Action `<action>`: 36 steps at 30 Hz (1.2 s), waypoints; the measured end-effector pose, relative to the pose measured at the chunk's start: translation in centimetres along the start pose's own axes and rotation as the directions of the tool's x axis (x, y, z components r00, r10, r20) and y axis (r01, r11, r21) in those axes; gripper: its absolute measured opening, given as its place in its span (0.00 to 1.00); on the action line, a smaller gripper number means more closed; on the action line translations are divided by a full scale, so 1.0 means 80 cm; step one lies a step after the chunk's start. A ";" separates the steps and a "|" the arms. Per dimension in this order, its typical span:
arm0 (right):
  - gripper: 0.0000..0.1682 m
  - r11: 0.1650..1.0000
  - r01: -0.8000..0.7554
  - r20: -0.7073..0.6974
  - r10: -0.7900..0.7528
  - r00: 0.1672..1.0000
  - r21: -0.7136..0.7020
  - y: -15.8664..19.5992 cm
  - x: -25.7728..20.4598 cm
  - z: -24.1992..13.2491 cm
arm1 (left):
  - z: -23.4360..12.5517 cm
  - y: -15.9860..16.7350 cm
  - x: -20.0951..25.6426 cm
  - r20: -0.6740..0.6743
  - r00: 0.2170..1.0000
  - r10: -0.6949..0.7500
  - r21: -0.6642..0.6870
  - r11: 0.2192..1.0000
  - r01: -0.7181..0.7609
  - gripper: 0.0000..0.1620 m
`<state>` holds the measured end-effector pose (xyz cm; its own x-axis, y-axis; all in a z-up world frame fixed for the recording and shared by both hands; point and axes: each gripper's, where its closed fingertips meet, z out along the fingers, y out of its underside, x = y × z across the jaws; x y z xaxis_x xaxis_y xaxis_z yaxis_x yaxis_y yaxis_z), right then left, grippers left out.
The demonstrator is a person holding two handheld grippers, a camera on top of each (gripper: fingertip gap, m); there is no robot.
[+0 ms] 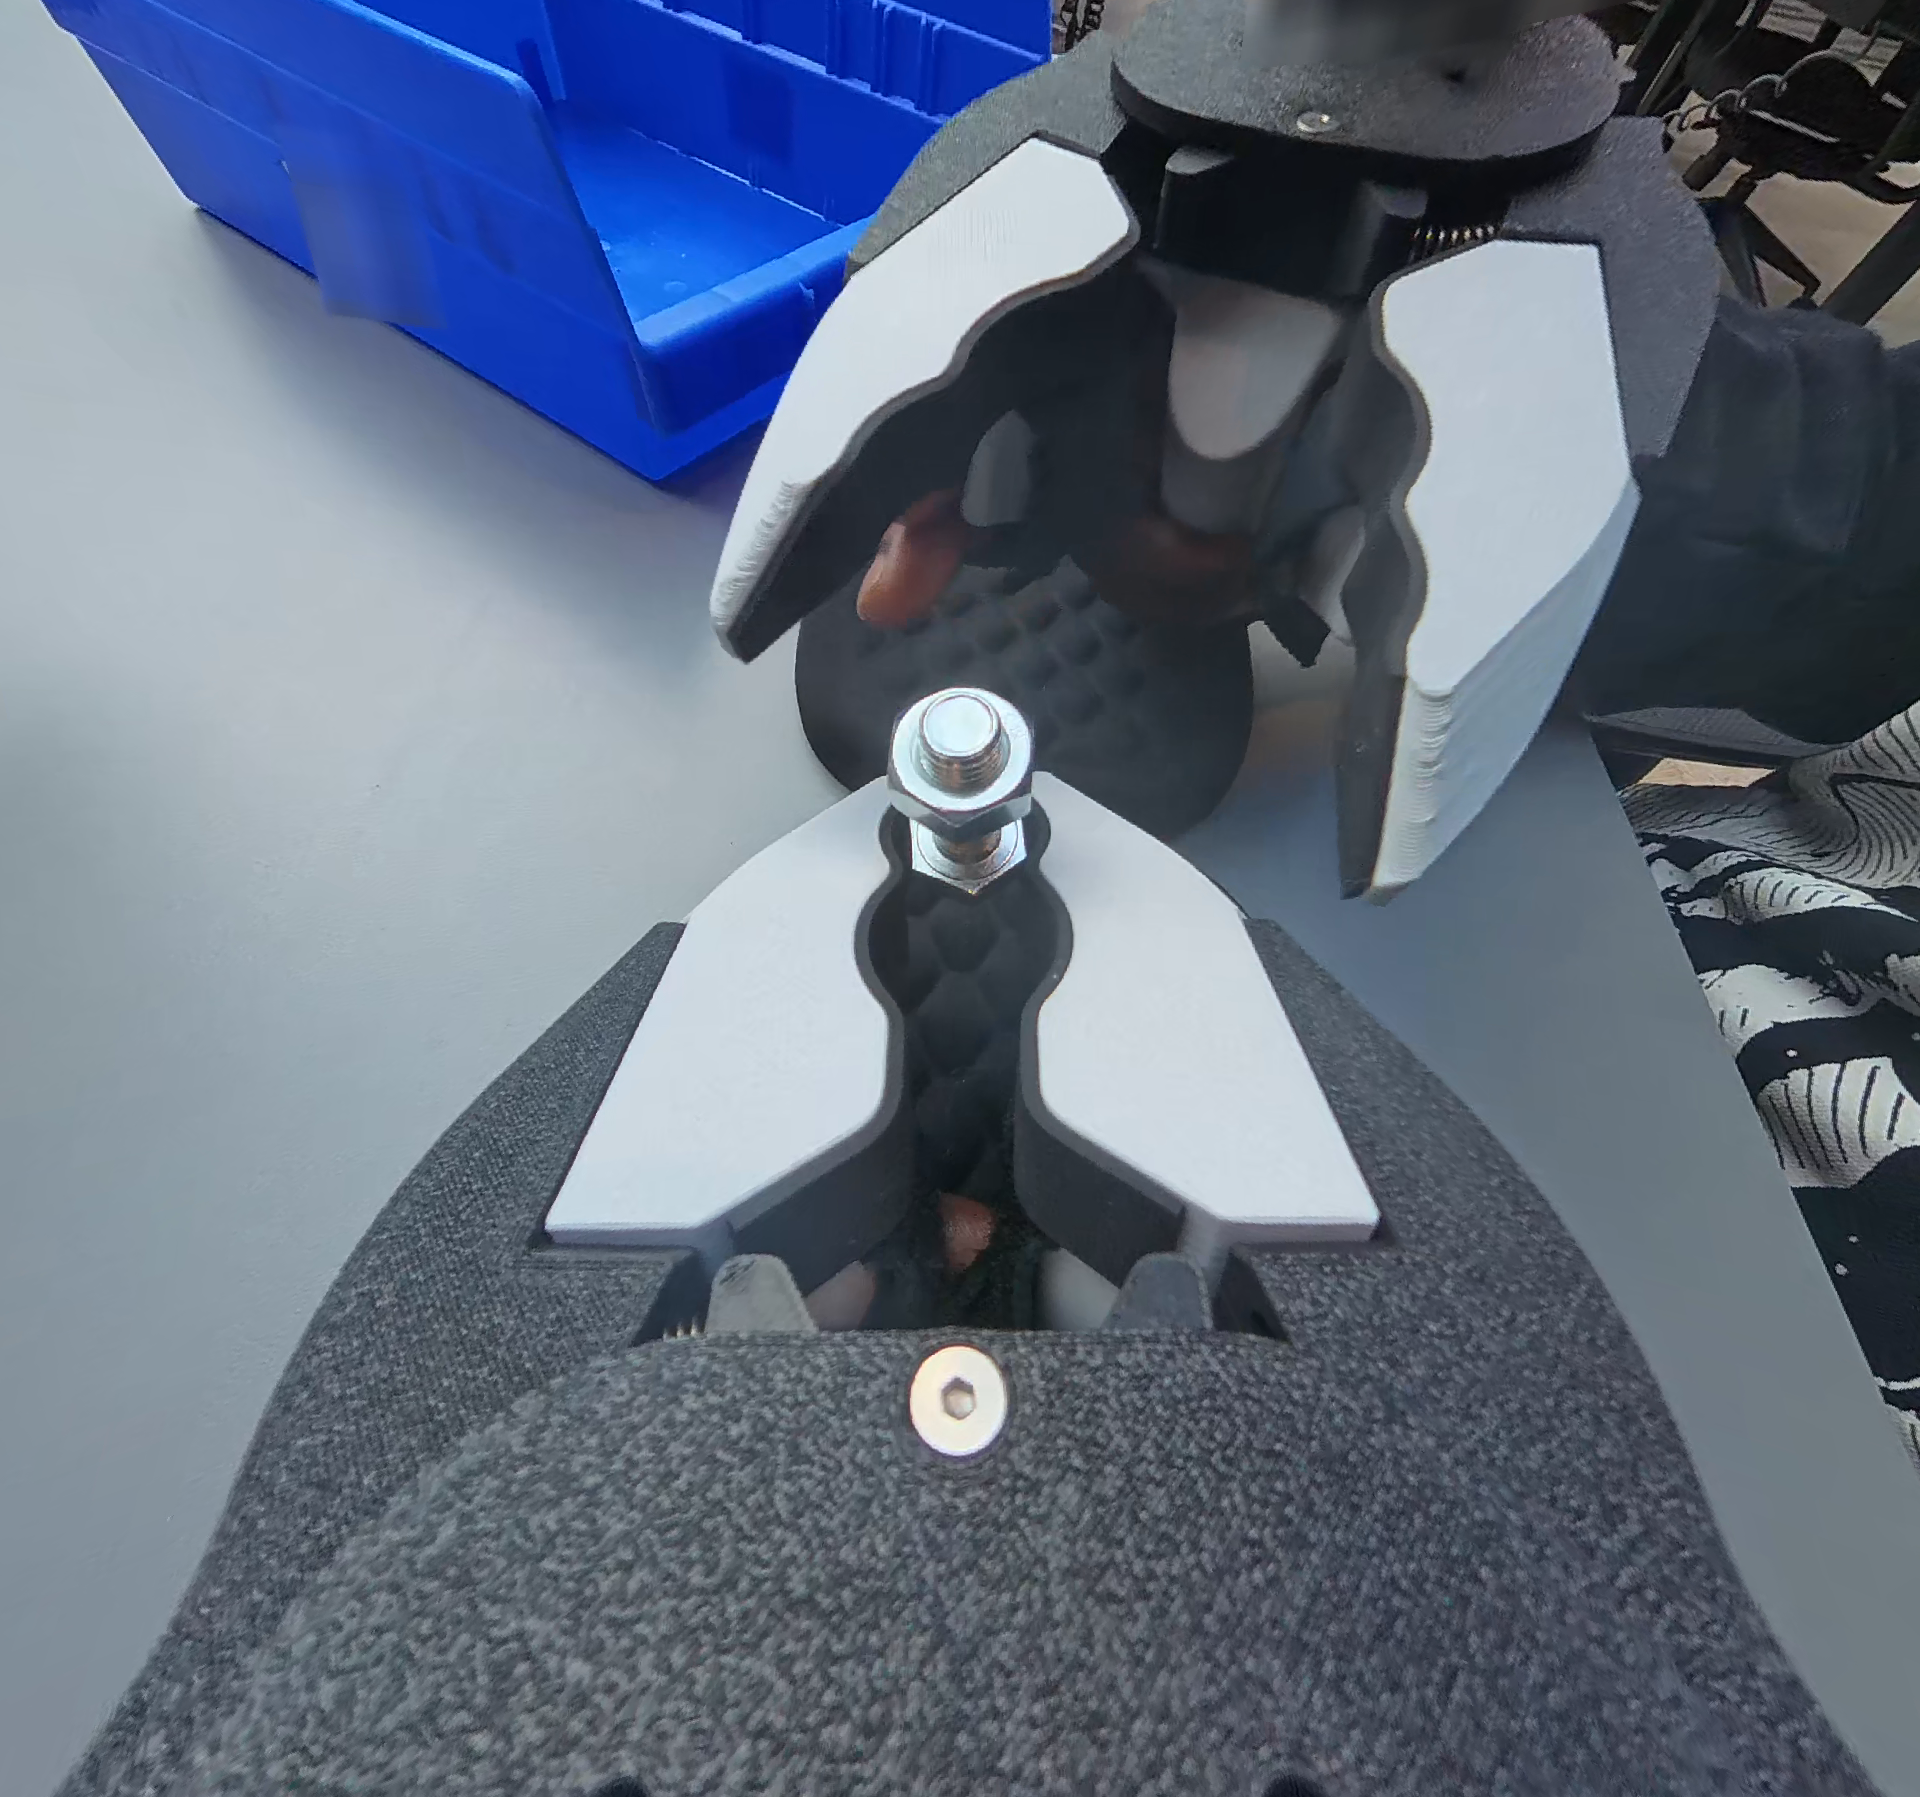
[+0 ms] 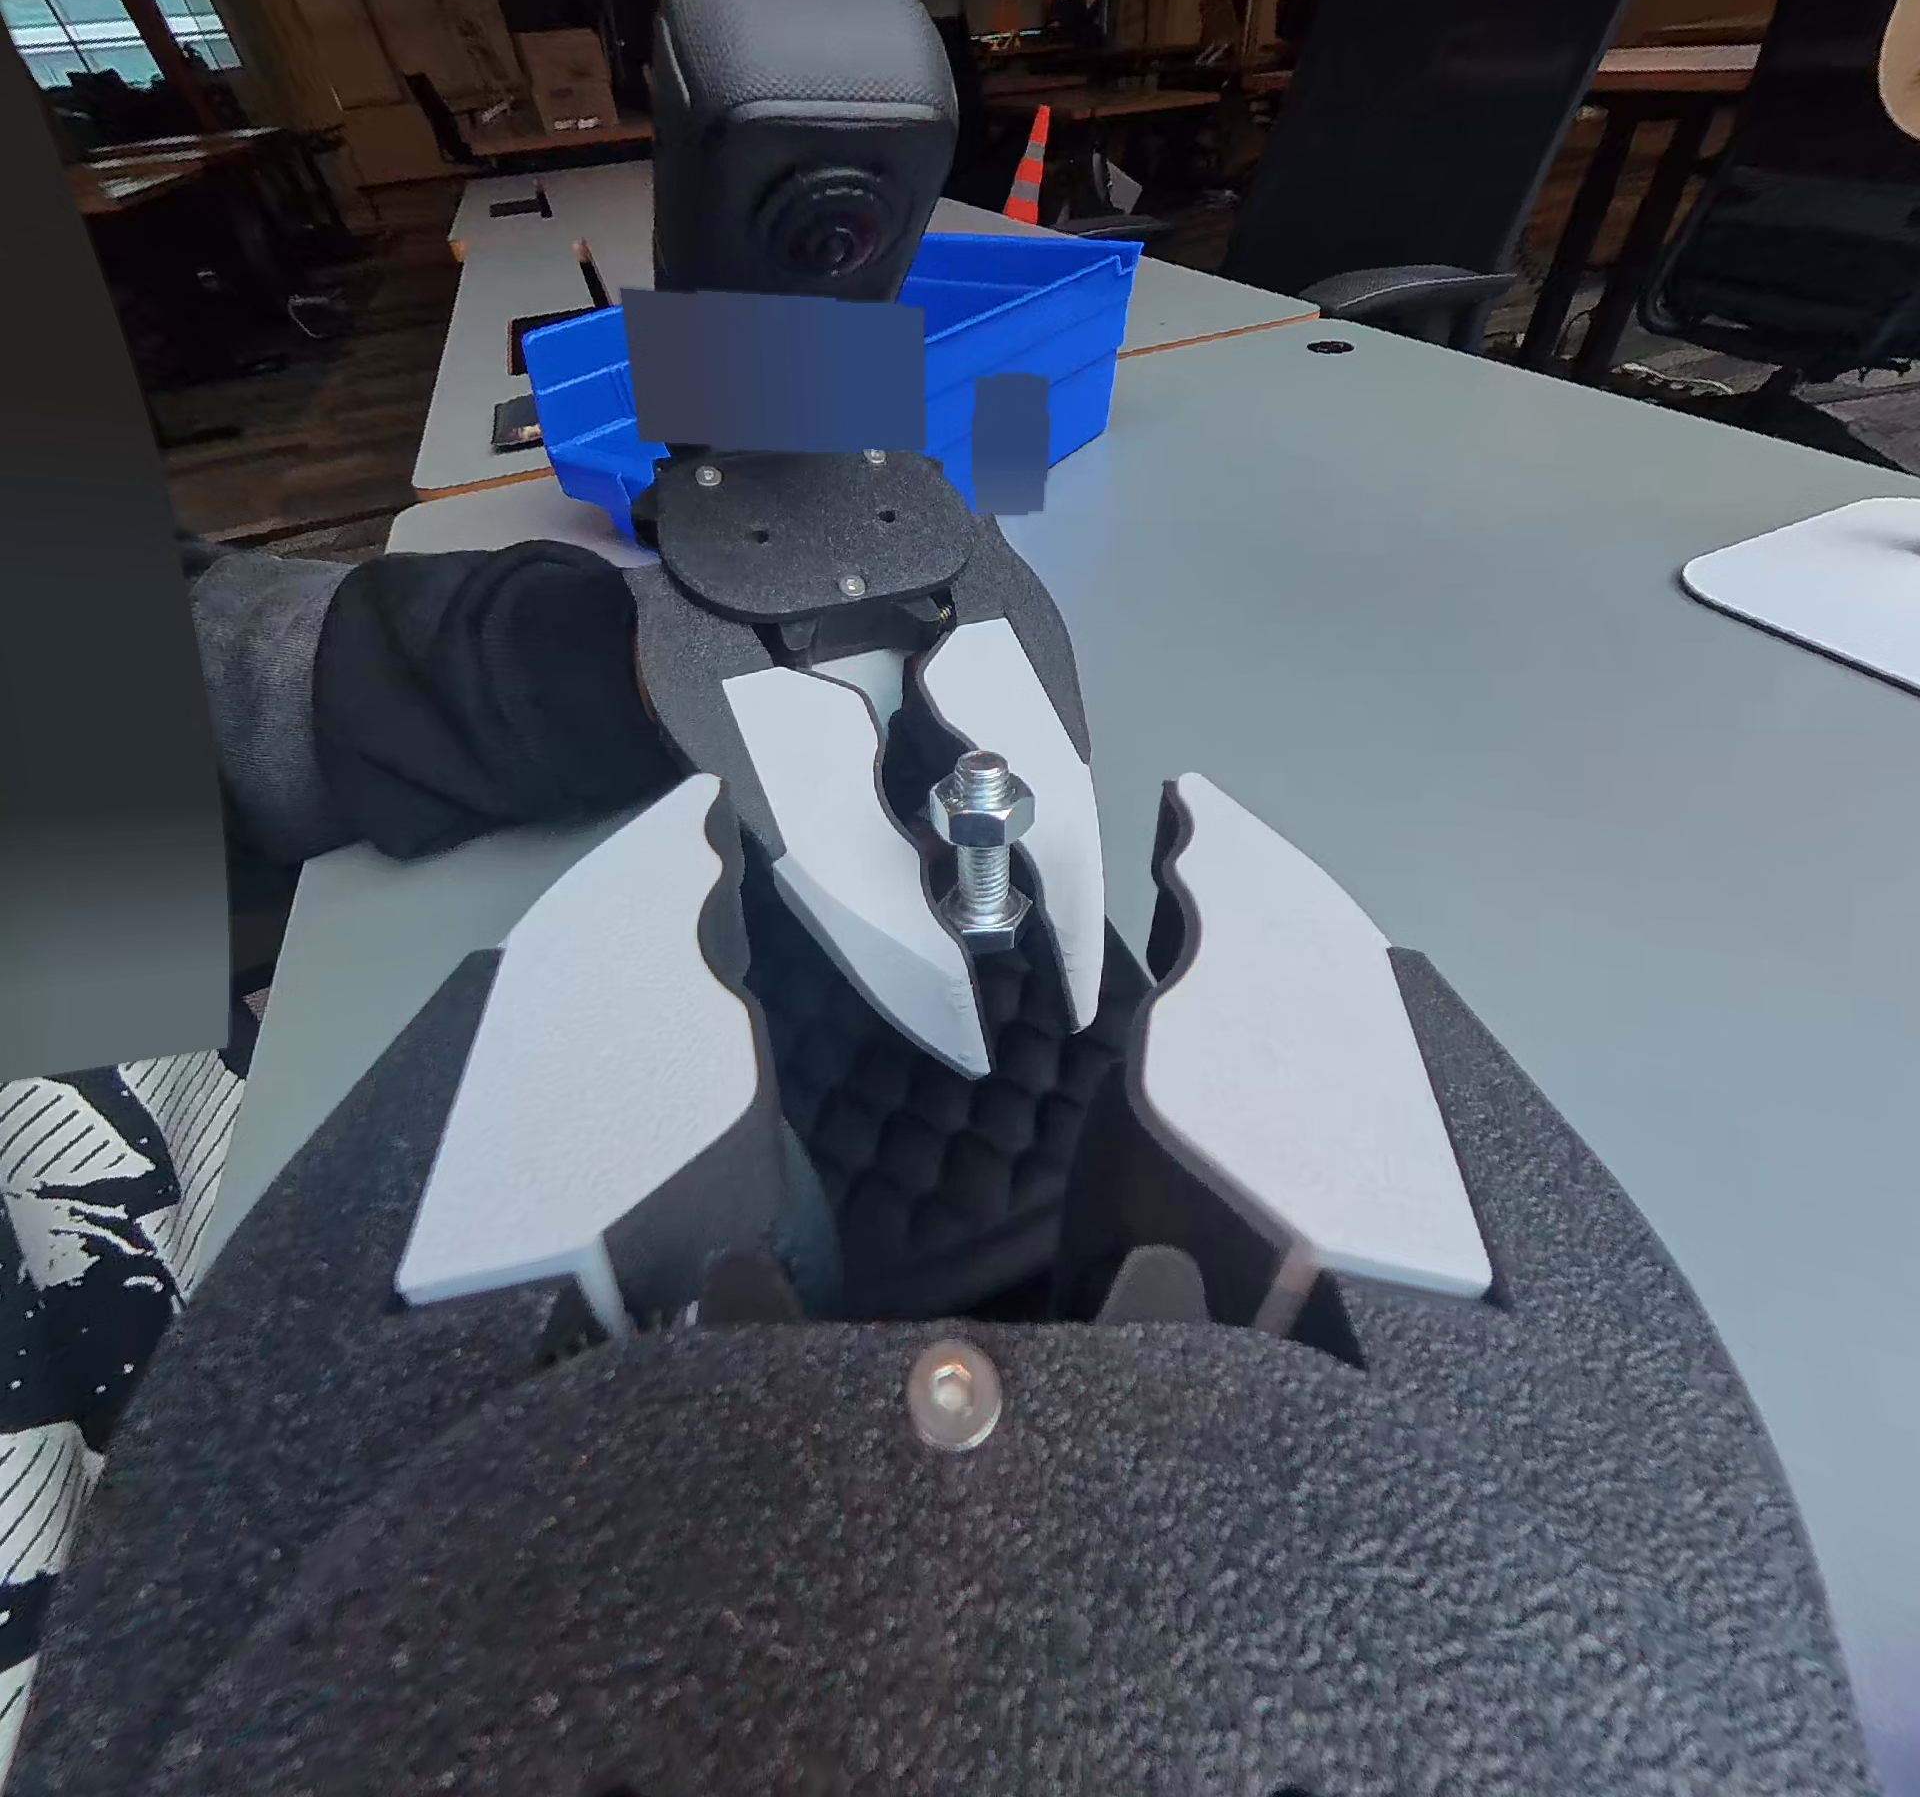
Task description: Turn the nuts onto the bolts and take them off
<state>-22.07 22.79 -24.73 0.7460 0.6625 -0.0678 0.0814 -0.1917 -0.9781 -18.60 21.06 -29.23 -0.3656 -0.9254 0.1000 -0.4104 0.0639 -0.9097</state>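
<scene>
Left gripper (image 1: 961,864) clamps bolt (image 1: 961,791), head half hidden; right gripper (image 2: 945,874) jaws apart.

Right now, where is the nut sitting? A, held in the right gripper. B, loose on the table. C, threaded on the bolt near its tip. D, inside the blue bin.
C: the nut sits on the bolt just below its tip, while the left gripper clamps the bolt's head end and the right gripper is open, apart from it.
</scene>
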 end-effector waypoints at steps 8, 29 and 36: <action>0.48 1.000 0.014 -0.004 -0.014 1.000 -0.014 0.000 -0.001 0.011 | 0.000 0.000 0.000 0.000 1.000 0.005 0.001 1.000 -0.005 0.10; 0.48 0.978 0.019 0.041 -0.028 0.999 0.209 -0.026 -0.007 0.002 | -0.001 -0.002 0.000 -0.013 1.000 -0.011 0.012 1.000 0.011 0.11; 0.57 0.990 0.032 0.053 -0.039 0.998 0.135 -0.016 -0.013 0.011 | -0.002 -0.002 0.002 -0.015 1.000 0.003 0.014 1.000 -0.003 0.11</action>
<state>-23.57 23.00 -23.55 0.7062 0.7069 -0.0396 0.0151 -0.0710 -0.9974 -18.74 20.95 -29.03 -0.3792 -0.9195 0.1034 -0.3980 0.0613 -0.9153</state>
